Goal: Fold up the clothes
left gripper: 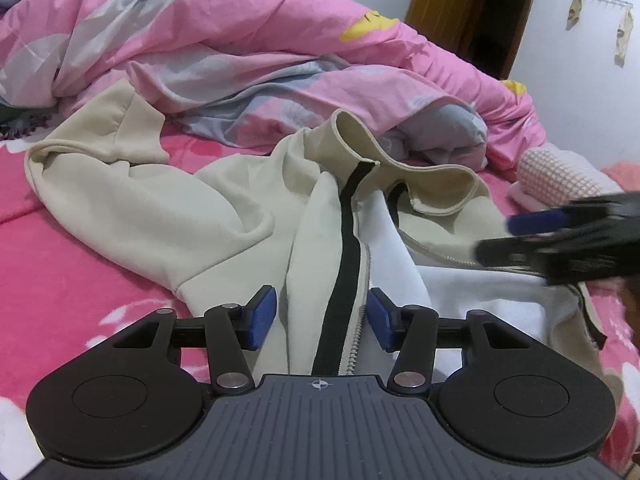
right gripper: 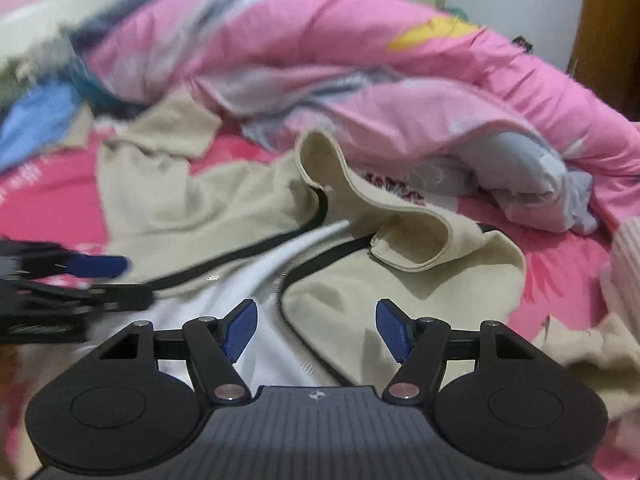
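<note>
A cream zip jacket (left gripper: 140,208) with white lining lies crumpled and unzipped on the pink bed sheet (left gripper: 60,288). My left gripper (left gripper: 322,318) is open, and the jacket's front edge with its black zipper strip (left gripper: 340,264) runs between the blue pads without being pinched. In the left wrist view my right gripper (left gripper: 504,236) is a blur at the right, over the other front panel. In its own view the right gripper (right gripper: 316,330) is open above the jacket (right gripper: 180,200), near the zipper, with nothing held. The left gripper (right gripper: 124,282) shows blurred at the left.
A bunched pink and grey quilt (left gripper: 240,40) fills the back of the bed behind the jacket. A pink waffle pillow (left gripper: 560,180) lies at the right. Blue clothing (right gripper: 32,128) is heaped at the far left. A wooden door (left gripper: 480,12) stands beyond the bed.
</note>
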`<state>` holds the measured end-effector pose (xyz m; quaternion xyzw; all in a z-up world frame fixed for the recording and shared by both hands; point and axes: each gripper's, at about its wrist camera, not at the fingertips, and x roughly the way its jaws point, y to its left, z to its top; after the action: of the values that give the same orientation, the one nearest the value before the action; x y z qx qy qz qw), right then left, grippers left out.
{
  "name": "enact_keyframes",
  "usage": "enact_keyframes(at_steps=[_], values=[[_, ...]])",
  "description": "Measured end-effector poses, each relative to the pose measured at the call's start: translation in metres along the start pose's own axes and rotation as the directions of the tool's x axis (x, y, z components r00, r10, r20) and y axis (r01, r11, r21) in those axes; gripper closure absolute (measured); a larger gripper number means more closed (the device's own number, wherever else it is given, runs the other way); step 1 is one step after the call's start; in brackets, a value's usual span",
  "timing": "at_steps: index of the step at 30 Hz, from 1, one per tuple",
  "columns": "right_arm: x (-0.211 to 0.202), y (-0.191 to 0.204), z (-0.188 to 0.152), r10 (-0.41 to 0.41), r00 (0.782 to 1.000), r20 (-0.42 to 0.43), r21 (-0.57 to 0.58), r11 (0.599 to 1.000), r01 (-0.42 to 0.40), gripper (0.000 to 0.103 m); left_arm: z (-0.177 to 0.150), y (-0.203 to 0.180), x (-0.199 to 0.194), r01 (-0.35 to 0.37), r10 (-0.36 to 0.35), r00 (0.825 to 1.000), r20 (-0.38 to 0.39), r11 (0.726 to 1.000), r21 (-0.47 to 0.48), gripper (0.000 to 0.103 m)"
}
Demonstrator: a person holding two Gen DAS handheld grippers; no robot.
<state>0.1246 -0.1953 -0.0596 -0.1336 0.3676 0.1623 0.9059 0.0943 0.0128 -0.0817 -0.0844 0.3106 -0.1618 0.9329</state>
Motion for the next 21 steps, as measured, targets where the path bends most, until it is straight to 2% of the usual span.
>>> enact_keyframes(at_steps=[3, 5, 6, 8, 11, 17, 19, 21], values=[[0.028, -0.004, 0.002, 0.023, 0.996, -0.086, -0.023, 0.999, -0.025, 0.045, -0.001, 0.001, 0.003, -0.016, 0.016, 1.000, -0.006, 1.000, -0.003, 0.054], [0.041, -0.004, 0.001, 0.021, 0.991, -0.133, -0.024, 0.999, -0.024, 0.056, -0.001, 0.002, 0.003, -0.021, 0.021, 1.000, -0.010, 1.000, -0.007, 0.054], [0.042, -0.006, 0.000, 0.025, 0.990, -0.139, -0.013, 1.000, -0.027, 0.059, -0.001, 0.003, 0.004, -0.023, 0.023, 1.000, -0.010, 1.000, -0.008, 0.054], [0.037, -0.009, 0.000, 0.033, 0.992, -0.122, 0.022, 0.999, -0.031, 0.082, -0.001, 0.003, 0.004, -0.025, 0.025, 1.000, -0.010, 1.000, -0.007, 0.055], [0.021, -0.018, 0.003, 0.014, 0.998, -0.066, 0.073, 0.997, -0.009, 0.093, -0.002, 0.002, 0.004, -0.031, 0.031, 0.999, -0.010, 1.000, -0.002, 0.055], [-0.013, -0.052, 0.010, -0.100, 0.994, 0.038, 0.184, 0.979, 0.091, 0.097, -0.002, 0.002, 0.004, -0.042, 0.042, 0.999, -0.008, 0.999, -0.001, 0.055], [-0.027, -0.072, 0.012, -0.153, 0.985, 0.083, 0.248, 0.960, 0.128, 0.098, -0.002, 0.003, 0.004, -0.044, 0.044, 0.999, -0.009, 0.999, -0.003, 0.055], [-0.045, -0.093, 0.014, -0.229, 0.965, 0.130, 0.309, 0.934, 0.180, 0.100, -0.002, 0.003, 0.005, -0.046, 0.046, 0.999, -0.010, 0.999, -0.003, 0.055]])
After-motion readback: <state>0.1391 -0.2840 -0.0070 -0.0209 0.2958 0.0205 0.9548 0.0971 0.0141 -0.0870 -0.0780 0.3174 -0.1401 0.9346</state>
